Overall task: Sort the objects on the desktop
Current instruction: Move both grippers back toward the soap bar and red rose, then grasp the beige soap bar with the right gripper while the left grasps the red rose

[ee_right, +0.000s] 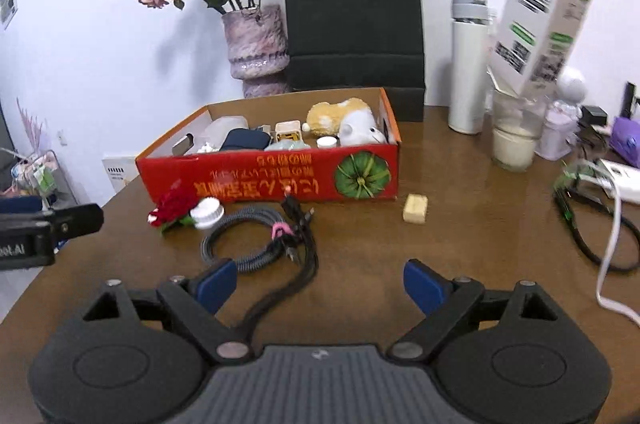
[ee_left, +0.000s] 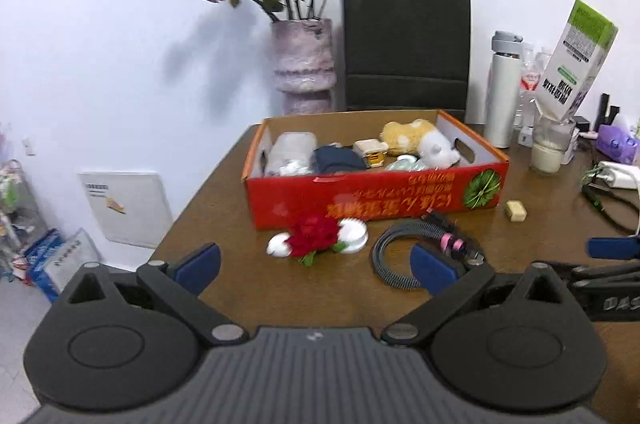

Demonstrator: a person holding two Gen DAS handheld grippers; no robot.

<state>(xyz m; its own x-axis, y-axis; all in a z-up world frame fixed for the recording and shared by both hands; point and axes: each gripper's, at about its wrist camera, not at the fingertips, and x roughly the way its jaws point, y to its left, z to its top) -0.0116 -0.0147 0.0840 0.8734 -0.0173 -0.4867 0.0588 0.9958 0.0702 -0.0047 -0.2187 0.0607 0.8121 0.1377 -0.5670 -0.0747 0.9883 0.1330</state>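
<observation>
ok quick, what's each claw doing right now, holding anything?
Left claw: open, holding nothing, above the table near the red flower.
Right claw: open, holding nothing; the coiled cable lies ahead, untouched.

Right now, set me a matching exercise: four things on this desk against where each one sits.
Things:
1. plush toy
2. coiled cable
3. beige eraser
4. white bottle

Places:
A. on the table, right of the cable
B. inside the red box
C. upright behind the box's right end
D. on the table, before the box, beside the red flower

Pairs: 1-B, 2-D, 3-A, 4-C
</observation>
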